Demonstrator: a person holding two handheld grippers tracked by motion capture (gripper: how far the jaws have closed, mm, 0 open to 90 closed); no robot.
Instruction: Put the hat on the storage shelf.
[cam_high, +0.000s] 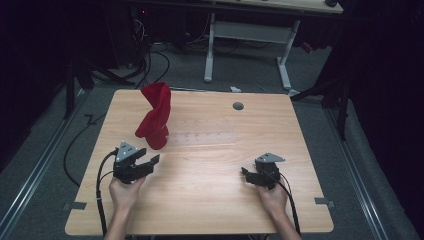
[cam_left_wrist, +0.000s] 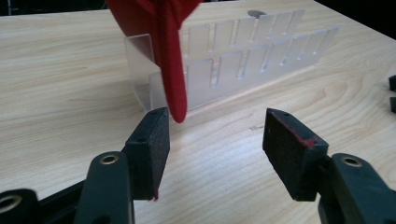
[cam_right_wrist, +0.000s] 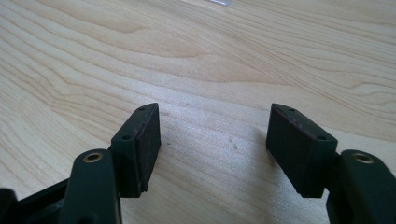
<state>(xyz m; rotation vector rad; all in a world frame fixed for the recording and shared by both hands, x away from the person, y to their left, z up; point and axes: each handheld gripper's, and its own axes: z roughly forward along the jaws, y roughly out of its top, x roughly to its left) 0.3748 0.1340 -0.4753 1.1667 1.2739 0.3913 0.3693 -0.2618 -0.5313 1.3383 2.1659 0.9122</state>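
Note:
A red cloth (cam_high: 155, 117) hangs draped over the left end of a clear plastic slotted rack (cam_high: 200, 136) on the wooden table (cam_high: 200, 200). In the left gripper view the red cloth (cam_left_wrist: 169, 56) dangles in front of the clear rack (cam_left_wrist: 243, 60), its tip just above the left pad. My left gripper (cam_high: 149, 161) sits just in front of the cloth, open, nothing between its pads; it is (cam_left_wrist: 215, 140) in its own view. My right gripper (cam_high: 250, 174) rests at the right front of the table, open over bare wood, seen up close (cam_right_wrist: 215, 140).
A small grey round grommet (cam_high: 238, 106) sits near the table's far edge. Beyond the table stand a white desk frame (cam_high: 247, 45) and cables on the floor. A cable trails from each gripper toward the front edge.

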